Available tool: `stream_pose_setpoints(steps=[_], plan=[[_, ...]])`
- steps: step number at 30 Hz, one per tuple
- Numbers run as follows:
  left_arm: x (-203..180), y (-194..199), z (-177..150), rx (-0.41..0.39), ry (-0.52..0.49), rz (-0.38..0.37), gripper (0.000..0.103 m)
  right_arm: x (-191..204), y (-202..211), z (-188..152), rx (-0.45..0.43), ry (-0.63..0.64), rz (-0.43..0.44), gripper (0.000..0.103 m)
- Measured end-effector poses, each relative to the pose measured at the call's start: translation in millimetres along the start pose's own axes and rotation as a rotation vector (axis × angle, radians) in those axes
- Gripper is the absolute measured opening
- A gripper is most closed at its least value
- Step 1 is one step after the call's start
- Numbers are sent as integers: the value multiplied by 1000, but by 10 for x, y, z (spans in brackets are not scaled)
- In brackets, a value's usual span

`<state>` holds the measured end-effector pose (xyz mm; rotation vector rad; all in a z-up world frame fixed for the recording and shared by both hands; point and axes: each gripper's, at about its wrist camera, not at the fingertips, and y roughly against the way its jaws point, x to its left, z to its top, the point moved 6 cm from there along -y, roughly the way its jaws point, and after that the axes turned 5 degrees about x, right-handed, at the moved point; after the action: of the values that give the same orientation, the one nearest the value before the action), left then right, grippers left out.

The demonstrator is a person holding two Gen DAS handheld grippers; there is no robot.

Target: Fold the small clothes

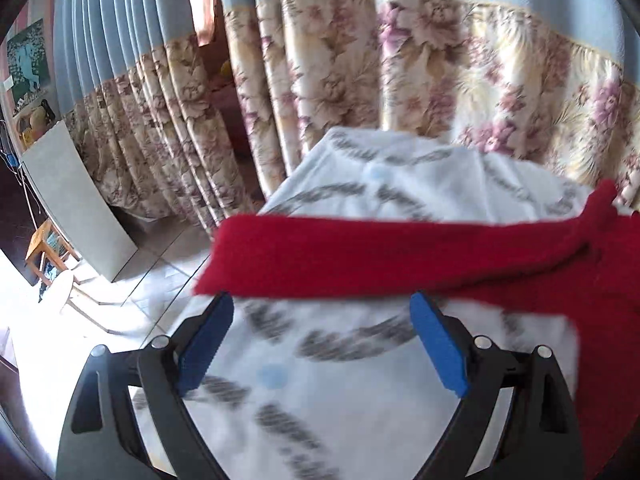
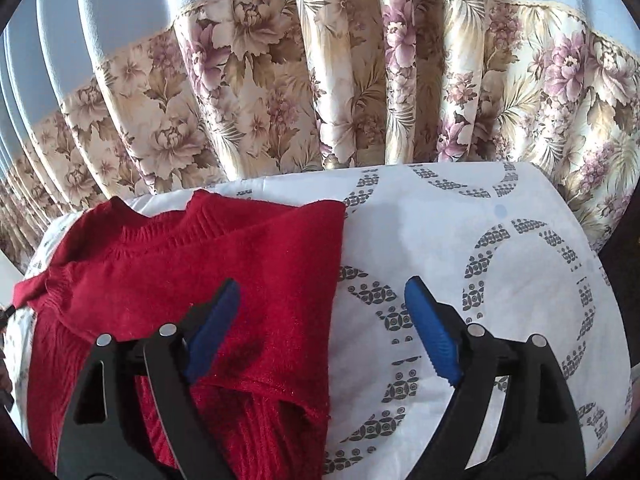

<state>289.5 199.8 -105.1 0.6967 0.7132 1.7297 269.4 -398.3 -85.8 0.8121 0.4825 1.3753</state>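
1. Behind everything in the left wrist view: a pleated curtain (image 1: 320, 80), plain blue above, floral cream and mauve below, hanging just past the far edge of a white sheet (image 1: 360, 400) printed with grey ringed motifs.
2. Left of the sheet, well apart from it: a pale grey board (image 1: 76, 196) leaning near the curtain, a small wooden stool (image 1: 48, 248) on bright tiled floor beyond it.
3. Across the sheet, just beyond the fingertips: a red sweater sleeve (image 1: 380, 256), stretched out flat as a band and joining the sweater body at the right edge of the sheet. Slightly blurred.
4. Left gripper (image 1: 322, 304) low over the sheet on the near side of the sleeve, blue pads (image 1: 208, 344) spread wide, nothing between them; tips close to the sleeve's near edge, contact impossible to judge.
5. In the right wrist view, the same curtain (image 2: 320, 80) close behind the sheet (image 2: 480, 260), sharply seen here.
6. On the left half of the sheet: the red sweater (image 2: 200, 272), ribbed collar toward the curtain, one flap folded over the body with its straight edge running down the sheet's middle.
7. Right gripper (image 2: 322, 292) above the sheet, fingers held wide apart and empty: left pad (image 2: 212, 332) over the sweater's folded flap, right pad over bare sheet.
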Motion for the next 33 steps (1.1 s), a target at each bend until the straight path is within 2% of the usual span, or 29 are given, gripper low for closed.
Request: stream_pose_setpoints(steps=[6,12,19,21,23,26,29,33], plan=[[133,-128,-89,30,-66,39,90,-25,21,8,1,-18,22,84],[111,-295,-28,62,-125,90,90,-37,57,31,-7,-29,34,85],[199,-459,135,70,-97,106,90,-43,55,35,-4,-32,42,86],[257,-499,184,71,-75,104,77,-47,47,31,-1,-33,42,86],[353,-535,214,78,-37,85,55,-50,45,33,-1,-37,46,86],[497,-595,245,93,43,28,29,-51,46,36,-1,-36,44,86],[535,-596,258,86,48,26,13,-46,45,40,1,-35,46,86],[529,-492,279,80,72,-4,9,-25,66,48,-4,-36,51,87]])
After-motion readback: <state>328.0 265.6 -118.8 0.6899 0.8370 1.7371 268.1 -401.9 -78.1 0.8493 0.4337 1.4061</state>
